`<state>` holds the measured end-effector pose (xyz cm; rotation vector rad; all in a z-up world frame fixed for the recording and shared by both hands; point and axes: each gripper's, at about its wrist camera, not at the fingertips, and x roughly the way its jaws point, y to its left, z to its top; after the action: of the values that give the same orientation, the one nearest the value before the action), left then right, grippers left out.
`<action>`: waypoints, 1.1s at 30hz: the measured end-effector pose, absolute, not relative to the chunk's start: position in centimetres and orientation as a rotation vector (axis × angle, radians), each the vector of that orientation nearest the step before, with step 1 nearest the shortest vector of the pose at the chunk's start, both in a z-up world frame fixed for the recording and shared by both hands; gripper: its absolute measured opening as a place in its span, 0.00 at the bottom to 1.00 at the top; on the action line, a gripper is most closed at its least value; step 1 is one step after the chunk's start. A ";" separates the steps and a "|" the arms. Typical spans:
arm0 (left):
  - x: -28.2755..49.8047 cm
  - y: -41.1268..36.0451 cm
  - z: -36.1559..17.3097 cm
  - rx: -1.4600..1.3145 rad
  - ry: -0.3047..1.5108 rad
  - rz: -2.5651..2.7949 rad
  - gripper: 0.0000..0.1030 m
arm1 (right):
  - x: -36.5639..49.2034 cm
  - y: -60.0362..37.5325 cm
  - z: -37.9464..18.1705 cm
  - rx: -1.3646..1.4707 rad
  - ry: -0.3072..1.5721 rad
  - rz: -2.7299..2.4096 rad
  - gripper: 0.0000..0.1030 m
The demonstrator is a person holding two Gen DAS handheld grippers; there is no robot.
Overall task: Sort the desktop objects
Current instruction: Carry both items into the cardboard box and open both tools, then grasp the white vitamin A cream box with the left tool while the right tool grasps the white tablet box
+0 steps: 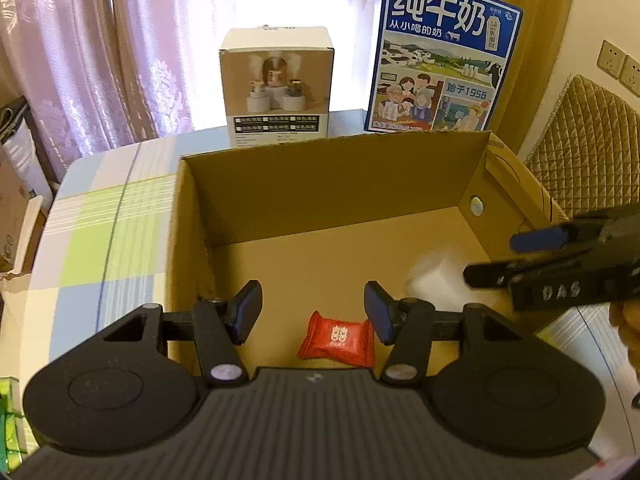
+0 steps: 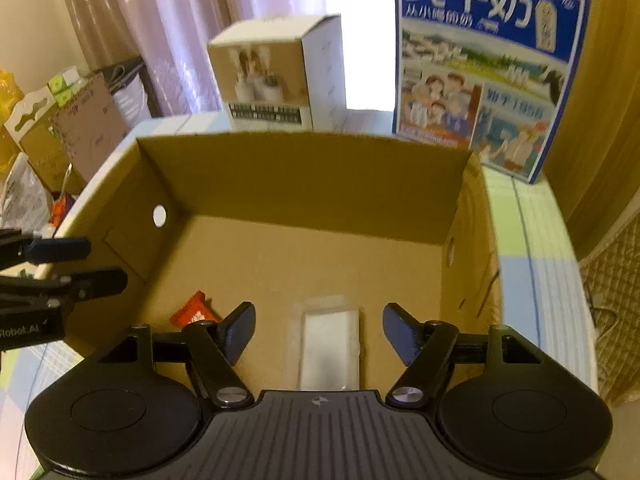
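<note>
Left wrist view: looking down into an open brown cardboard box (image 1: 332, 188) standing on a desk under a checked cloth of pale blue, green and white (image 1: 100, 232). Left gripper (image 1: 313, 312) poised over the near part of the box floor, fingers (image 1: 249, 310) parted to about half their spread, gripping nothing. Between and just below them on the box floor, a small red sealed candy packet with a white emblem (image 1: 338, 338), touched by neither finger. Right of it, blurred and pale, a clear plastic packet (image 1: 434, 276) near the box's right wall. Entering from the right edge, the right gripper (image 1: 494, 258), seen side-on. Beyond the far wall, a white carton printed with a humidifier picture (image 1: 278, 88) and an upright blue milk carton with white Chinese lettering (image 1: 444, 56). Behind these, pink patterned curtains (image 1: 80, 48); at far right, a quilted tan chair back (image 1: 588, 136) and wall sockets, shown only here.

Right wrist view: same box (image 2: 304, 176) from the other side, round hole in its left wall. Right gripper (image 2: 319, 330) with fingers (image 2: 400, 332) spread fairly wide and empty; the clear packet (image 2: 329, 350) flat on the floor between them, untouched. Red candy packet (image 2: 192, 312) to the left, partly hidden behind the left finger. Left gripper (image 2: 96, 262) reaching in over the left wall. Shown only here: stacked cartons and bags left of the desk. Far half of the box floor bare; desk cloth (image 2: 536, 240) free along the box's right side.
</note>
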<state>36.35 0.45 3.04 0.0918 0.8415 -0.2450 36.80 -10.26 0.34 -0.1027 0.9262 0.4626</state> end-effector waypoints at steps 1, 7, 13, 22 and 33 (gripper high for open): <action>36.0 0.6 3.2 0.091 0.836 -0.242 0.50 | 36.5 -10.5 0.8 -0.098 0.917 0.462 0.67; 33.0 1.3 5.0 0.082 0.807 -0.235 0.50 | 32.6 -12.5 3.9 -0.065 0.843 0.444 0.70; 28.1 1.9 6.7 0.081 0.787 -0.238 0.53 | 25.9 -14.5 5.7 -0.053 0.815 0.473 0.76; 19.0 3.5 7.1 0.087 0.799 -0.232 0.57 | 15.0 -16.9 2.8 -0.113 0.903 0.553 0.79; 9.8 3.5 3.8 0.187 0.872 -0.317 0.59 | 8.8 -19.5 0.4 -0.250 0.926 0.633 0.79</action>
<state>9.77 3.53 3.75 0.1872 0.8723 -0.3167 8.81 -19.49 0.42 -0.2498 0.9262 0.6328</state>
